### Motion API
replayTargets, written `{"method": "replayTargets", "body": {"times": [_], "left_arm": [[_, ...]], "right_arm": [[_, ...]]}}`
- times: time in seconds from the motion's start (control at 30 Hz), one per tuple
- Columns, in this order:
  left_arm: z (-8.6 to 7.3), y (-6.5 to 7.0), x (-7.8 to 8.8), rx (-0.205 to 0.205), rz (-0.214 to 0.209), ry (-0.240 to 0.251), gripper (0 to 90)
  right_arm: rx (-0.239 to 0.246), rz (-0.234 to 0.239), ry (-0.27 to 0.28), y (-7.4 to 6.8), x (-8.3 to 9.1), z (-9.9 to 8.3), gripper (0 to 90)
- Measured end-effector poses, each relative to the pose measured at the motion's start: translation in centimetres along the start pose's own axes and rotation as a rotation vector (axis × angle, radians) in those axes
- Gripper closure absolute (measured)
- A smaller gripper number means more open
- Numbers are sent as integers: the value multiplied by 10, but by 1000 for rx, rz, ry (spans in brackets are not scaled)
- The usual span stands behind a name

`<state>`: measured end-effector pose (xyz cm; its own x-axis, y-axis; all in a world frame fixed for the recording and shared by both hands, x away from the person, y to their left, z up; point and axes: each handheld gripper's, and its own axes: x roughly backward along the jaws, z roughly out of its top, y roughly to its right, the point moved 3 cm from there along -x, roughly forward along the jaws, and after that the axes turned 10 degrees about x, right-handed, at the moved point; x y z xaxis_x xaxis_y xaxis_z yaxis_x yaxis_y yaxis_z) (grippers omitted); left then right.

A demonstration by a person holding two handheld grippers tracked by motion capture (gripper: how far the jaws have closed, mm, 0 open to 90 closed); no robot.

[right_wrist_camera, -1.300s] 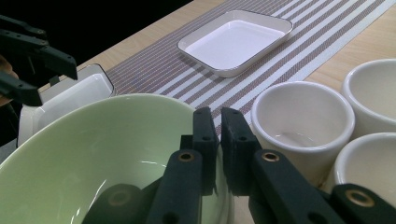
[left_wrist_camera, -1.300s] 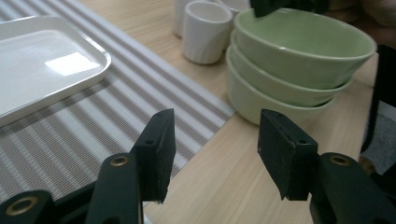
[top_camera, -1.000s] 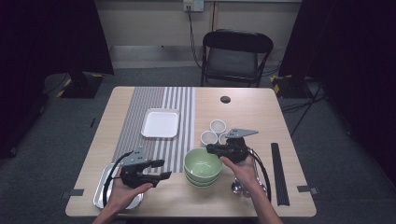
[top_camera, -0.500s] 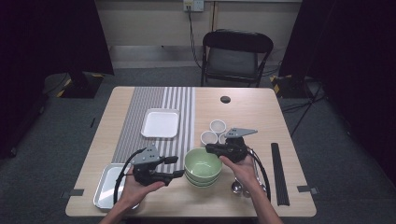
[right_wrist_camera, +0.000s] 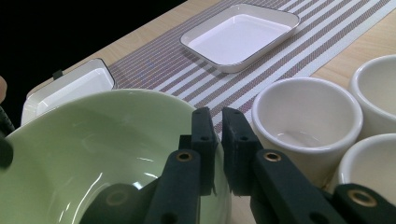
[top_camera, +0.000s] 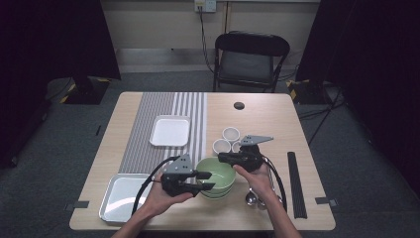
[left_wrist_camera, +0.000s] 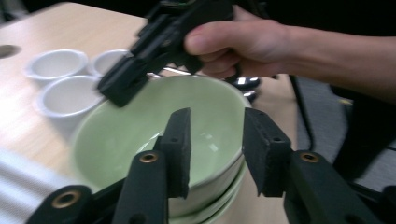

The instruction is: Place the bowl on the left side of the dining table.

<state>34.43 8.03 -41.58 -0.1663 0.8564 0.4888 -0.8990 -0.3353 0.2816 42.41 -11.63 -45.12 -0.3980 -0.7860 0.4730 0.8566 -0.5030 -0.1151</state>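
Observation:
A stack of pale green bowls (top_camera: 224,173) stands near the table's front edge. My right gripper (top_camera: 221,158) is at the top bowl's far right rim. In the right gripper view its jaws (right_wrist_camera: 219,114) are shut on that rim, with the green bowl (right_wrist_camera: 93,149) at the left. My left gripper (top_camera: 210,180) reaches the bowl's left rim. In the left gripper view its jaws (left_wrist_camera: 217,116) straddle the rim of the green bowl (left_wrist_camera: 140,130), one inside and one outside. They have just been closing, and a gap still shows beside the rim.
Three white cups (top_camera: 231,134) stand just behind the bowls. A white square plate (top_camera: 170,131) lies on the striped runner (top_camera: 148,124). A metal tray (top_camera: 121,196) sits at the front left, spoons (top_camera: 251,198) and a black strip (top_camera: 294,183) at the right.
My left gripper has moved right from above the metal tray to the green bowl's rim, and its jaws stand narrower. The right gripper has kept still on the rim.

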Motion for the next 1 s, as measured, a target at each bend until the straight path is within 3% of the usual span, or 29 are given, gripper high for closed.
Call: {"method": "replayTargets", "body": {"times": [0.07, 0.1, 0.17, 0.23, 0.33, 0.4, 0.47, 0.63, 0.77, 0.9, 1.0], "left_arm": [[2, 1, -6, 5, -4, -33, 604], [2, 3, -12, -11, -12, -85, 610], [2, 4, -16, -23, -3, -94, 610], [2, 4, -22, -9, -23, -126, 623], [0, 5, -29, -36, -25, -172, 651], [1, 7, -30, -55, -23, -160, 748], [2, 3, -31, -22, -53, -168, 788], [4, 2, -34, 17, -93, -169, 821], [7, 3, -34, 7, -88, -185, 826], [11, 3, -32, 14, -92, -184, 839], [14, 3, -30, 16, -88, -195, 845]], "right_arm": [[3, -2, -2, 0, 0, 0, 842], [5, -2, -3, 0, 0, 0, 841], [4, -2, -2, 0, 0, 0, 841], [2, 5, 1, 0, 0, 0, 841], [7, -1, -2, 0, 0, 0, 840], [5, -10, -2, -1, 0, 0, 838], [5, -15, -3, -2, 0, 1, 836], [11, -13, -4, -2, 2, 2, 786], [-3, -16, 18, -1, 13, 4, 779], [1, -14, -7, -2, 19, -1, 817], [-11, -23, 3, -2, 19, -3, 850]]}}
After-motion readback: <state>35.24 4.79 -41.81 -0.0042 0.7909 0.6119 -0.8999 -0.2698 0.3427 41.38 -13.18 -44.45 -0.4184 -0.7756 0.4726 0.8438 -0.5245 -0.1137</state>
